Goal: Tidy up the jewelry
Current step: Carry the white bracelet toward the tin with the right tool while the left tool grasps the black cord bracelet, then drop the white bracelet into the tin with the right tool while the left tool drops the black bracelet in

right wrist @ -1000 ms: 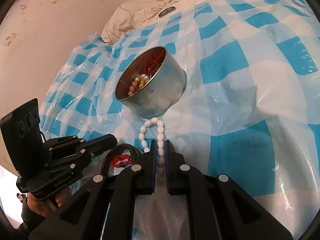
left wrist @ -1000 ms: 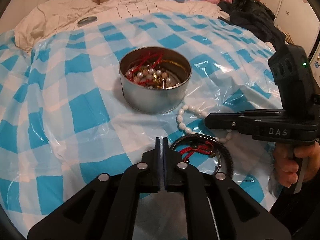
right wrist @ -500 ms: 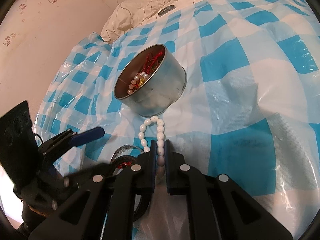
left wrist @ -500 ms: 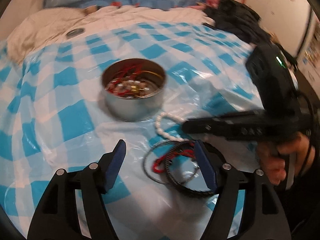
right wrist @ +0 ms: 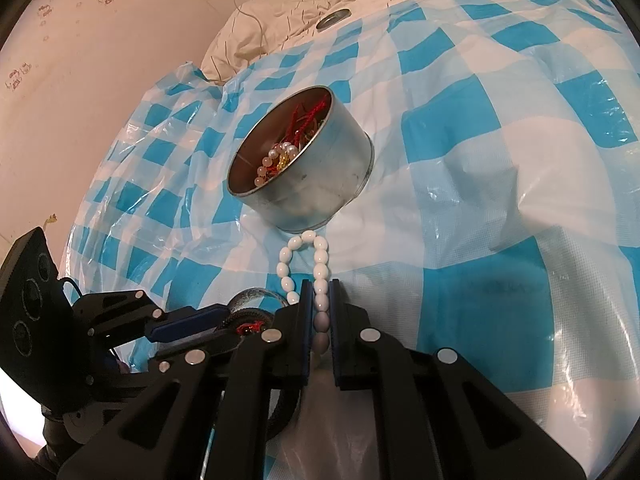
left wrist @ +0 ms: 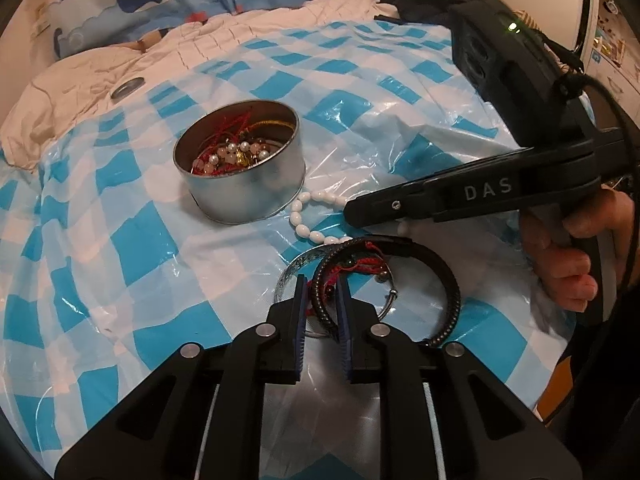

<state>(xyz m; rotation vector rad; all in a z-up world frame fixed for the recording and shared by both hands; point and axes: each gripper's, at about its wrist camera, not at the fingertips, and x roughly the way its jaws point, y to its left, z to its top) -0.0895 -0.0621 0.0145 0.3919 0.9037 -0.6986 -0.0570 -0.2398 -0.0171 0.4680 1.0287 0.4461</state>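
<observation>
Left gripper (left wrist: pixel 321 294) jaws narrowed around the near arc of a black braided bracelet (left wrist: pixel 451 295), pads seemingly touching it; red cord bracelet (left wrist: pixel 356 267) and silver bangle (left wrist: pixel 298 267) tangled just beside, all lying on the blue-checked plastic sheet (left wrist: pixel 120 240) over the bed. Right gripper (right wrist: pixel 320 300) jaws clenched on a white bead bracelet (right wrist: pixel 285 264), its free loop reaching forward to touch the base of the round metal tin (right wrist: pixel 320 184). Tin upright on the sheet, holding pearl beads, red cords and a gold chain.
</observation>
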